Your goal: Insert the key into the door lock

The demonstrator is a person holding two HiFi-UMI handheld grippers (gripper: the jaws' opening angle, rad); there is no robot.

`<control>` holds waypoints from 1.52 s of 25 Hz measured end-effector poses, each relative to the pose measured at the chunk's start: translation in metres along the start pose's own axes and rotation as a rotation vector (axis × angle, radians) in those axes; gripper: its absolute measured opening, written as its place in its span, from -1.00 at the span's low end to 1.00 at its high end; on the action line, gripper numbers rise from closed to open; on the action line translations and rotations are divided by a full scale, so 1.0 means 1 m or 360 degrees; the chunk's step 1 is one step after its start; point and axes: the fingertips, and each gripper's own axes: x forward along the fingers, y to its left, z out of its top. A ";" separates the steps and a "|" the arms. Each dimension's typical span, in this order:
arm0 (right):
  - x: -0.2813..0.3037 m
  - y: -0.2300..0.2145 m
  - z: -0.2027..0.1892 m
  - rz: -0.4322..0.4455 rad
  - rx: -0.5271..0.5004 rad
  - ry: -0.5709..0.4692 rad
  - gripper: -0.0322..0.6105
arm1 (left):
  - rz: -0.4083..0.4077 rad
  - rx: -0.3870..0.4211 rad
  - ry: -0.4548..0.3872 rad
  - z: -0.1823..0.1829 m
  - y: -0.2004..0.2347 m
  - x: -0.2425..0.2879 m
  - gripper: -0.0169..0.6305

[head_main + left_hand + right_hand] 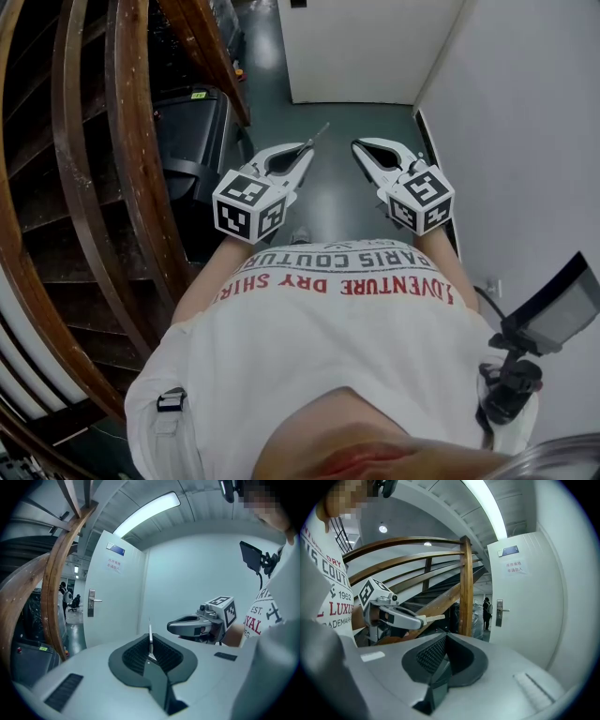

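Observation:
My left gripper point(306, 148) is shut on a thin metal key point(320, 132), whose blade sticks out past the fingertips. In the left gripper view the key point(150, 638) stands upright between the closed pads, aimed toward a white door point(115, 597) some way ahead. The door's silver lock plate and lever handle point(92, 603) sit on its left edge. My right gripper point(359, 145) hangs level beside the left one, shut with nothing in it. From the right gripper view, the left gripper point(423, 619) and its key point(433, 617) show at left, the door handle point(500, 612) at right.
A curved wooden stair railing point(131, 159) and steps fill the left side, with a black bin-like object point(192, 141) beside them. A white wall point(525, 141) runs along the right. People stand in the room beyond the door point(65, 595). A small monitor on a mount point(553, 309) hangs at my right.

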 end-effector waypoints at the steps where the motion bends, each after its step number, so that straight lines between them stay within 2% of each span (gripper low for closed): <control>1: -0.001 -0.002 -0.001 -0.0001 0.0007 -0.0007 -0.89 | -0.0002 0.0006 0.0004 0.000 -0.002 0.002 -0.88; 9: 0.006 -0.026 -0.025 0.0009 0.0034 -0.0022 -0.89 | -0.0019 0.0029 0.0044 -0.010 0.002 0.034 -0.88; 17: 0.038 -0.109 -0.040 -0.0039 0.0112 0.0038 -0.89 | -0.0092 -0.0016 0.0077 0.003 0.043 0.114 -0.88; 22: 0.091 -0.184 -0.041 -0.0097 0.0203 0.0101 -0.89 | -0.0147 -0.0109 0.0130 0.018 0.113 0.181 -0.88; 29: 0.189 -0.298 -0.017 -0.0157 0.0262 0.0139 -0.89 | -0.0203 -0.0165 0.0134 0.073 0.231 0.277 -0.88; 34: 0.267 -0.382 0.010 -0.0134 0.0235 0.0120 -0.89 | -0.0131 -0.0190 0.0087 0.116 0.320 0.338 -0.88; 38: 0.309 -0.427 0.036 -0.0118 0.0143 0.0062 -0.89 | -0.0068 -0.0199 0.0013 0.141 0.368 0.365 -0.88</control>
